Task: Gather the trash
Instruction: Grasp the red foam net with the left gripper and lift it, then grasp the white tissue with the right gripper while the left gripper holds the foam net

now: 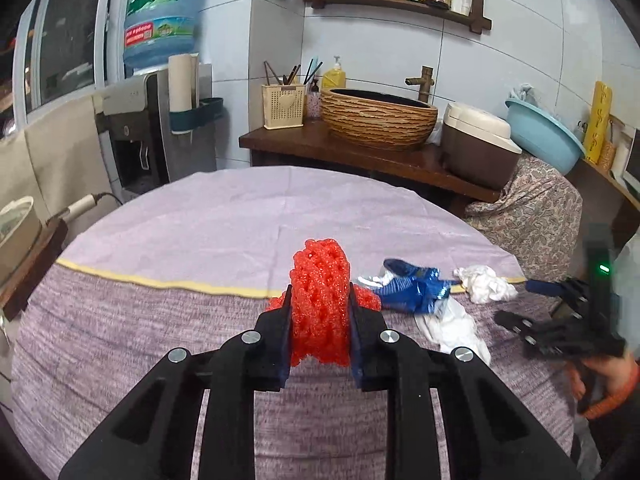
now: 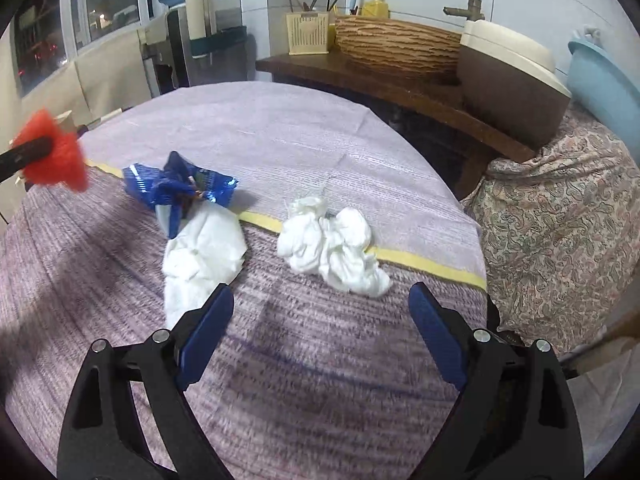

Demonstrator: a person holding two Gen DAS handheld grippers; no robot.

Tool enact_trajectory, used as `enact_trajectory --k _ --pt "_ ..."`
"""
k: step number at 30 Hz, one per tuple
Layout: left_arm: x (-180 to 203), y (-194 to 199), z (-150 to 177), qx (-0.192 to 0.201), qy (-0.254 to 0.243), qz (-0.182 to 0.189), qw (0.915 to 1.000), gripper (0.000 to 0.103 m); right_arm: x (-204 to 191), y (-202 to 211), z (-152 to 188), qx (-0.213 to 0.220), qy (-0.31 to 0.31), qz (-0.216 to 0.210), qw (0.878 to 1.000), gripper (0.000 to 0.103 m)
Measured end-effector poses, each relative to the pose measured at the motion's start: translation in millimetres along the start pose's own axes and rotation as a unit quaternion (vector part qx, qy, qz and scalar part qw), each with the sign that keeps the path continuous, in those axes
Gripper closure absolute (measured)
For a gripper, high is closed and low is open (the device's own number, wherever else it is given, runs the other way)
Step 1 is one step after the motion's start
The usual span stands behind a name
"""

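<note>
My left gripper (image 1: 320,292) is shut on a red foam fruit net (image 1: 320,304) and holds it above the purple tablecloth (image 1: 180,320). The right wrist view shows the same red foam fruit net (image 2: 56,160) at the far left, off the cloth. A crumpled blue wrapper (image 1: 412,286) (image 2: 176,186) lies on the table, partly over a white tissue (image 1: 452,328) (image 2: 204,256). A second crumpled white tissue (image 1: 486,284) (image 2: 336,244) lies to its right on the yellow stripe. My right gripper (image 2: 320,292) (image 1: 528,304) is open just short of the two tissues, nothing between its fingers.
Behind the round table stands a dark wooden counter (image 1: 360,156) with a woven basin (image 1: 378,116), a utensil holder (image 1: 284,106) and a rice cooker (image 1: 478,144). A water dispenser (image 1: 136,136) stands at the back left. A paisley-covered object (image 2: 560,232) sits close to the table's right edge.
</note>
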State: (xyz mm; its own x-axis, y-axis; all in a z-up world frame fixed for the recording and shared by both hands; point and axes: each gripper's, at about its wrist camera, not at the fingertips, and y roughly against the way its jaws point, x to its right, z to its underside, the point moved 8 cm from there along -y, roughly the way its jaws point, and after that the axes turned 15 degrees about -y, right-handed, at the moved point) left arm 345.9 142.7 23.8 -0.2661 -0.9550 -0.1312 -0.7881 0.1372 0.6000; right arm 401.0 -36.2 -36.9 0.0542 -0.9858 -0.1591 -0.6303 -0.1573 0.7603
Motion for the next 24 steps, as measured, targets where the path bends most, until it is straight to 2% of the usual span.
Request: enact_trajectory --k 8,11,15,20,24 --pt "-3 26 31 -0.003 0.007 -0.005 1.0 0.08 0 -39 -12 -0.023 0.003 0.022 0.999 0.015" --pt "-4 30 36 -0.005 0.011 -0.001 0.9999 0.08 0 -45 -12 -0.025 0.008 0.026 0.999 0.027" --pt "-3 36 44 -0.004 0.015 -0.001 0.9999 0.08 1 -48 -18 -0.026 -0.019 0.01 0.999 0.049" --pt "3 39 46 -0.003 0.019 0.003 0.9998 0.08 0 -41 -18 -0.015 -0.016 0.015 1.0 0.058" --pt "11 42 46 0.0 0.022 0.006 0.9997 0.08 -1 -29 -14 -0.003 -0.017 0.009 1.0 0.06"
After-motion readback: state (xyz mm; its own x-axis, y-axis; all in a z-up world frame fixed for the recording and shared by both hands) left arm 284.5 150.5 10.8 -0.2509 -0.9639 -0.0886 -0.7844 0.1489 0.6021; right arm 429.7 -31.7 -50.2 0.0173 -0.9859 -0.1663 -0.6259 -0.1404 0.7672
